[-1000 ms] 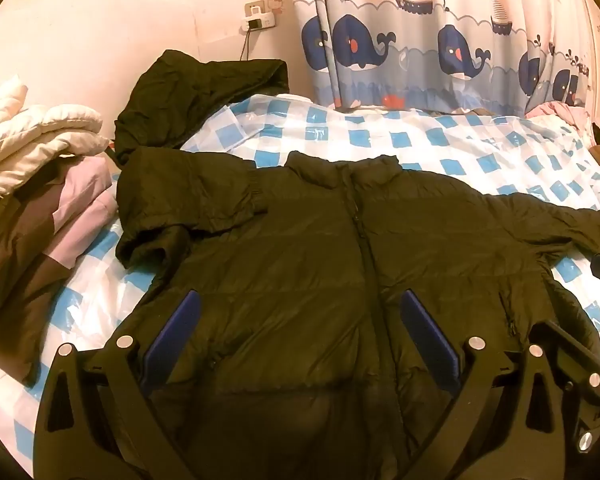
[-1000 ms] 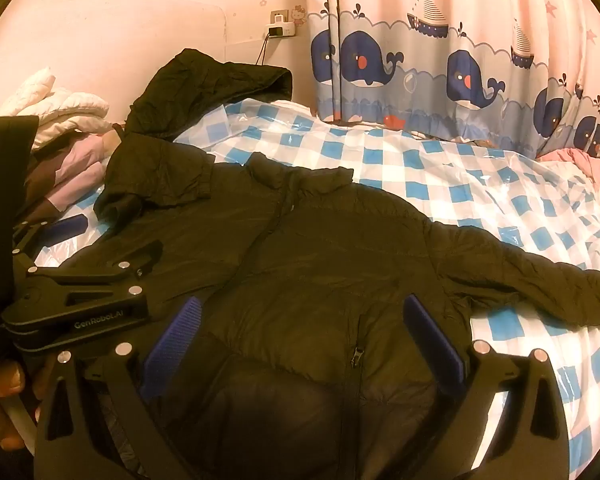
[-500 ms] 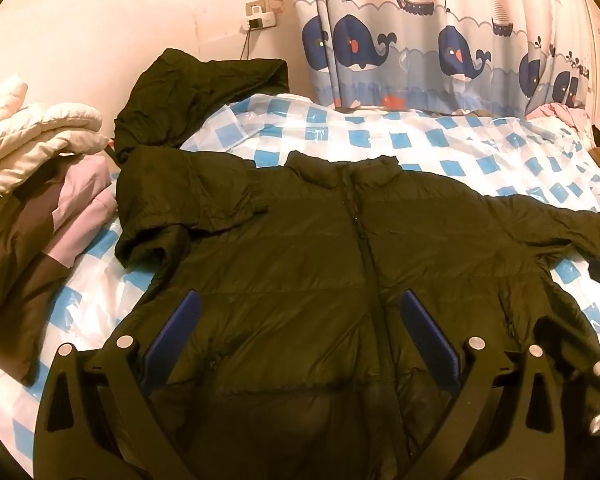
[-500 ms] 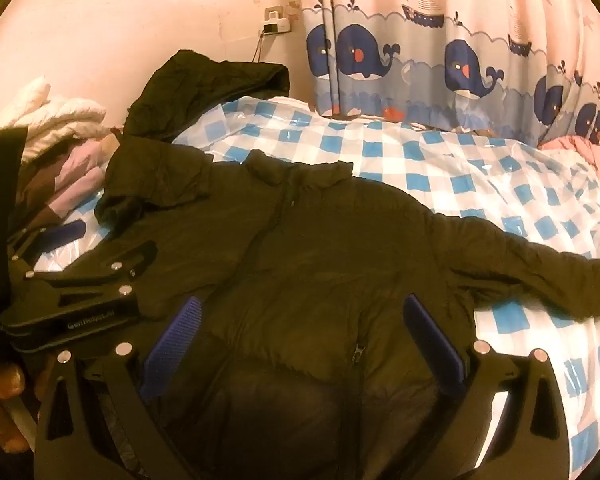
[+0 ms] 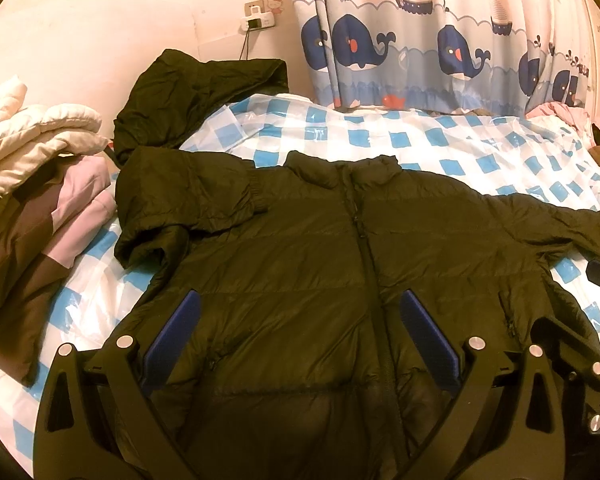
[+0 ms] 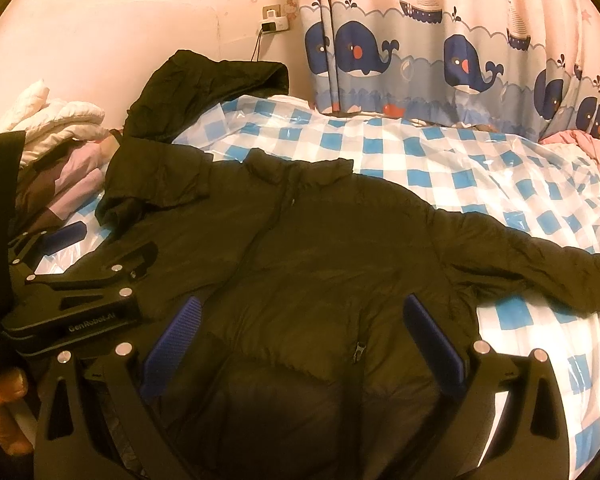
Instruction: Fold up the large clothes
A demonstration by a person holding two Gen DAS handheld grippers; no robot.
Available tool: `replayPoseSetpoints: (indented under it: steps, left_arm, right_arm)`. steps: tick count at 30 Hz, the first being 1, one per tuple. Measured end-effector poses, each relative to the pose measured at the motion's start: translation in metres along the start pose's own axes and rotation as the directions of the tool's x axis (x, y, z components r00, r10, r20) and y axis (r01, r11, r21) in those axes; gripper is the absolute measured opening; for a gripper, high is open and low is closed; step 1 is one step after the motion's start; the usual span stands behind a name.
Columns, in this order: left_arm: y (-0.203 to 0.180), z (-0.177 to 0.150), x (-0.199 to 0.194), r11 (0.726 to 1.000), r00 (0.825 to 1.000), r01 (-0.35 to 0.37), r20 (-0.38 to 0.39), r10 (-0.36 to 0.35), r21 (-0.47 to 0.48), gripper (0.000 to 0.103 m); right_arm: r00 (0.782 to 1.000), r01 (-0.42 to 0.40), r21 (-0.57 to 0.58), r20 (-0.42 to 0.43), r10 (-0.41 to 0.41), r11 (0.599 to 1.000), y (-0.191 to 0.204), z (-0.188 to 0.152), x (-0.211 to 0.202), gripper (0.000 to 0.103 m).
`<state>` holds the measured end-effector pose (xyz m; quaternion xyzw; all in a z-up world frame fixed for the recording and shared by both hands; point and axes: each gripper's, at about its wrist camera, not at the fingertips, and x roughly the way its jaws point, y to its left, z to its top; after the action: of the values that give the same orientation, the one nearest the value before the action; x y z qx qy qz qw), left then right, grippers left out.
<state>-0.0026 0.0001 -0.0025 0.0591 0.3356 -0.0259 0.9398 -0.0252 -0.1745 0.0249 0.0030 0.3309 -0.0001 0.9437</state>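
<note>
On top of the blue-and-white checked bedspread [image 5: 440, 136], a dark puffer jacket [image 5: 300, 280] is lying front side up, zipper closed, collar pointing to 12 o'clock toward the whale-print curtain [image 5: 440, 48]. Its sleeve over at 9-10 o'clock is already folded in across the chest, cuff resting near the collar. The other sleeve is spread straight out toward 3 o'clock, flat on the bedspread in the right wrist view.

Left gripper [image 5: 298, 338] hovers over the lower half of the jacket with its blue pads spread wide, nothing between them. Right gripper [image 6: 300, 338] is the same deal: jaws wide apart, empty, hanging over the hem area near the pocket zipper [image 6: 358, 350]. Can't really tell if either is touching the fabric. From the right wrist view the left gripper's black body is at 9 o'clock, with a bit of the person's hand [image 6: 4, 412] at 8 o'clock.

Second dark jacket [image 5: 196, 96] is bunched up against the wall at 11 o'clock, just under a wall socket with a charger [image 5: 256, 18]. At 9 o'clock there's a pile of clothes [image 5: 40, 184], cream puffy stuff on top of pink and brown pieces.
</note>
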Motion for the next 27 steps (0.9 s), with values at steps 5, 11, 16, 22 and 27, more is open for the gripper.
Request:
replayPoseSetpoints:
  steps: [5, 11, 16, 22, 27]
  left_arm:
    - [-0.0008, 0.0009, -0.0007, 1.000, 1.000, 0.009, -0.013, -0.009, -0.003, 0.096]
    - [-0.0027, 0.0002, -0.0035, 1.000, 1.000, 0.000, 0.030, 0.000, 0.010, 0.096]
    - [-0.0031, -0.0005, -0.0034, 1.000, 1.000, -0.002, 0.031, 0.002, 0.013, 0.096]
    - [-0.0045, 0.0000, -0.0040, 1.000, 0.999, -0.003, 0.042, 0.002, 0.017, 0.096]
    - [-0.0057, -0.0006, -0.0045, 1.000, 0.999, -0.001, 0.053, 0.000, 0.011, 0.096]
  right_arm:
    - [1.000, 0.000, -0.001, 0.000, 0.000, 1.000, 0.0006, 0.0006, 0.0004, 0.098]
    - [1.000, -0.004, -0.001, -0.002, 0.004, 1.000, 0.0024, -0.0004, 0.0017, 0.098]
    - [1.000, -0.006, 0.000, -0.005, 0.006, 1.000, 0.0036, -0.0012, 0.0024, 0.098]
    - [1.000, -0.006, 0.000, -0.005, 0.006, 1.000, 0.0048, -0.0013, 0.0026, 0.098]
    - [1.000, -0.005, 0.003, -0.002, 0.005, 1.000, 0.0053, 0.0000, 0.0025, 0.098]
